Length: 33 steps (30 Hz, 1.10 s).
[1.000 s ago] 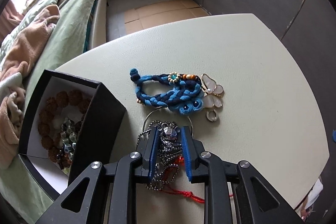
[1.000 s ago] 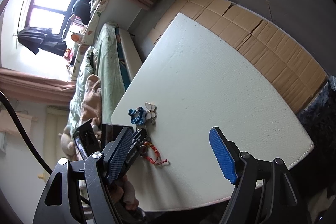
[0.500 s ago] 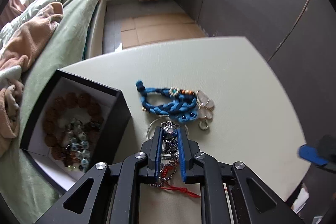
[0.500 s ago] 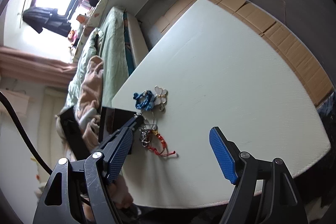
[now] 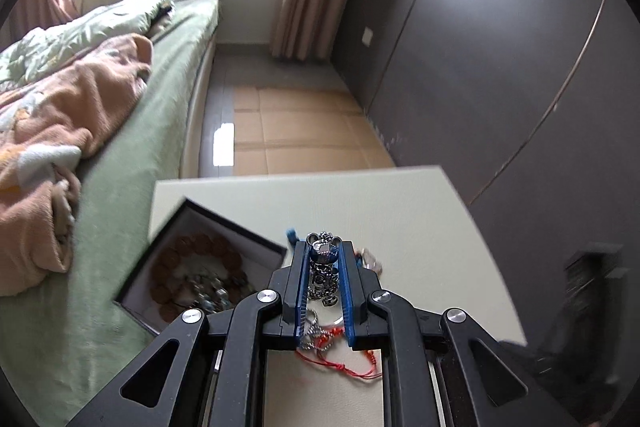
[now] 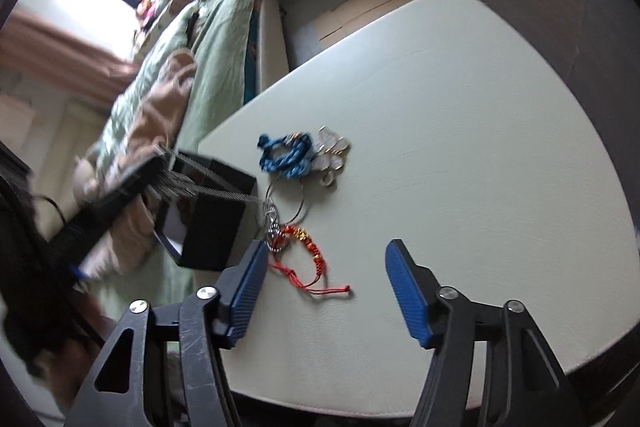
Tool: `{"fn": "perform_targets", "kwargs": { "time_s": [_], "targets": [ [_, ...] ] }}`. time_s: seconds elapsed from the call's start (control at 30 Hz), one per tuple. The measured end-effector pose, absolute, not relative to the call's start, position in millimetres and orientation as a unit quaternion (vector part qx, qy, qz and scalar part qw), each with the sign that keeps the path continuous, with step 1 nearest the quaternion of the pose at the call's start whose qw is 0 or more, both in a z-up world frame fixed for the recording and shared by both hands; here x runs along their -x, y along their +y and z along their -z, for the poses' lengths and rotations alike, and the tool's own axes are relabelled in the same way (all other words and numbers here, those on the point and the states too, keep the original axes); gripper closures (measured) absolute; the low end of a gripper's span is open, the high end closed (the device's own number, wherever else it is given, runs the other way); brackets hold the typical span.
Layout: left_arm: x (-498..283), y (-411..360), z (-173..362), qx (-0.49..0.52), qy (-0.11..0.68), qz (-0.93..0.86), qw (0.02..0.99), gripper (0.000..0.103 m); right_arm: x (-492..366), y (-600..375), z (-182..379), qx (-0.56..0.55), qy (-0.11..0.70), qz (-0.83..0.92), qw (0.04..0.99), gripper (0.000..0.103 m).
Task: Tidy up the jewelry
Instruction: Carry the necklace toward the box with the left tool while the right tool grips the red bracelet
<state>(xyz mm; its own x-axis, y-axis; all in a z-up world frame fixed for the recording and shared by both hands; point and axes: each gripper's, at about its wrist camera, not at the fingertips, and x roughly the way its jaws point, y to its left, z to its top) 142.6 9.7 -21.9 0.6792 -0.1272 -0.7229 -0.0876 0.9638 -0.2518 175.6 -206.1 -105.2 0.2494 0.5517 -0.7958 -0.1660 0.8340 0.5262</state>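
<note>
Now left gripper [image 5: 325,263] lifted silver chain [image 5: 322,273] higher.

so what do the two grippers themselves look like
Both match: the left gripper and right gripper have black angular linkage arms with triangular cutouts and silver round pivot screws. Each ends in two flat fingers faced with ribbed blue pads. No sleeve or cable is clearly visible.

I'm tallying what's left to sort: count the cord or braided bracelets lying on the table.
2: the blue braided bracelet lies beside the butterfly charm; the red cord bracelet lies nearer the right gripper. Others may hide behind the black box.
</note>
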Motion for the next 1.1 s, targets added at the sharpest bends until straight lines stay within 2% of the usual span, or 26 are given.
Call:
{"fn": "perform_targets", "kwargs": {
  "time_s": [0.13,0.57,0.67,0.7,0.8,1.1],
  "targets": [
    [-133,26,0,0.152,0.371,0.008,0.916,0.088,-174,-180,112,-0.126,0.573,-0.243,0.772,0.059],
    [-103,51,-80,0.157,0.292,-0.002,0.944,0.088,-176,-123,133,0.005,0.581,-0.249,0.775,0.072],
    [-103,53,-94,0.145,0.285,-0.011,0.947,0.088,-171,-110,134,0.062,0.568,-0.234,0.787,0.084],
    [-104,53,-97,0.143,0.283,-0.013,0.948,0.088,-169,-108,134,0.084,0.562,-0.226,0.791,0.092],
    [-103,55,-111,0.132,0.278,-0.021,0.951,0.088,-166,-109,133,0.103,0.555,-0.228,0.793,0.094],
    [-100,58,-152,0.107,0.255,-0.039,0.96,0.088,-166,-138,104,0.021,0.542,-0.258,0.8,0.094]
  ]
}}
